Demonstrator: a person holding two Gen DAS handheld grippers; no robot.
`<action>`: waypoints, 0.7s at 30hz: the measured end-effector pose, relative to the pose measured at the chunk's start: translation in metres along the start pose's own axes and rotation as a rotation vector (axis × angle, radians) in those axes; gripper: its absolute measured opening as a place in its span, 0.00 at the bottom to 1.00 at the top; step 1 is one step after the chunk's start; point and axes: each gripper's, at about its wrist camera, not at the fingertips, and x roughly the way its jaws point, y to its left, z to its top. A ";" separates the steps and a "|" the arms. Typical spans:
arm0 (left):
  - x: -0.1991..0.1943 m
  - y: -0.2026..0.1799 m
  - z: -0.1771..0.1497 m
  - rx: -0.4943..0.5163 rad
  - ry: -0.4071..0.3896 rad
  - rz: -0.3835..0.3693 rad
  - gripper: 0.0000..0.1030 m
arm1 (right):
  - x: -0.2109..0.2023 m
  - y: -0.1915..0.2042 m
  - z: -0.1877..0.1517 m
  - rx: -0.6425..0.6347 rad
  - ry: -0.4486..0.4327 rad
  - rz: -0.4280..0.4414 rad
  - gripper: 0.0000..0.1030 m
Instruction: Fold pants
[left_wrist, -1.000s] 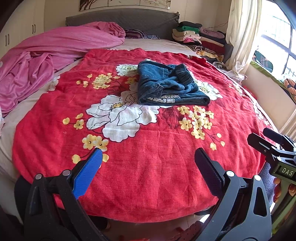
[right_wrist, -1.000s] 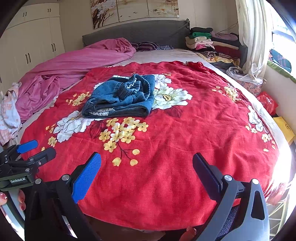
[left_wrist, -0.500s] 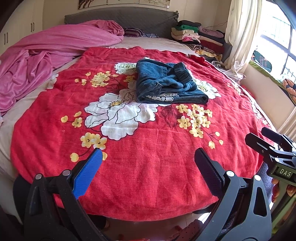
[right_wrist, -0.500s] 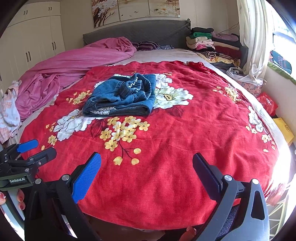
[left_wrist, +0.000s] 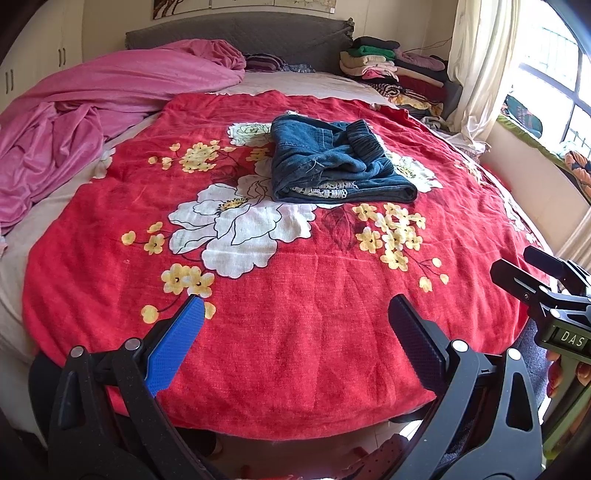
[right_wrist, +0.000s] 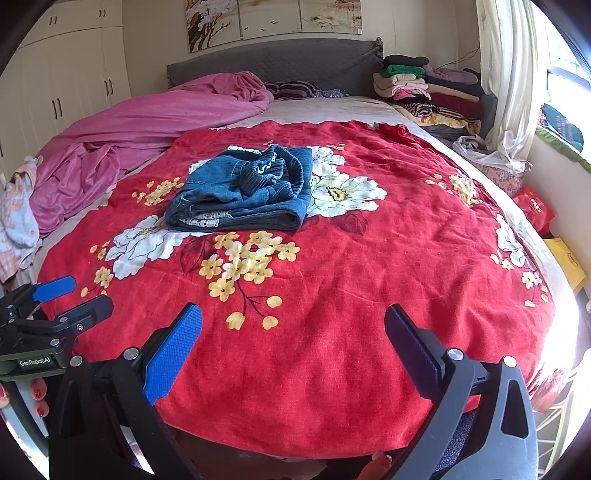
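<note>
Jaws on the left gripper (left_wrist: 295, 325) and right gripper (right_wrist: 293, 332) are spread wide, holding nothing. Folded blue pants (left_wrist: 332, 166) lie on the red blanket (left_wrist: 295, 332), far from both.

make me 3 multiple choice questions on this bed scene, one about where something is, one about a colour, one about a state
1. Where do the pants lie?
A. on the red floral blanket, past its middle
B. on the pink sheet
C. on the clothes stack by the curtain

2. What colour is the bunched sheet beside the blanket?
A. green
B. pink
C. white

3. How are the left tongs and right tongs?
A. both shut on denim
B. one open, one shut
C. both open, holding nothing

Answers:
1. A, the folded denim sits on the blanket's white flowers in both views.
2. B, the crumpled sheet toward the wardrobe side is pink.
3. C, each view shows its two fingers spread wide over bare blanket, well short of the pants.
</note>
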 end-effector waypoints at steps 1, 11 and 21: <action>0.001 0.000 0.000 0.004 0.008 0.005 0.91 | -0.001 0.000 -0.001 -0.002 0.000 0.000 0.96; 0.014 0.012 0.003 -0.030 0.050 -0.002 0.91 | 0.014 -0.004 -0.002 0.004 0.016 -0.002 0.96; 0.055 0.146 0.091 -0.157 0.028 0.238 0.91 | 0.058 -0.142 0.057 0.156 0.028 -0.188 0.96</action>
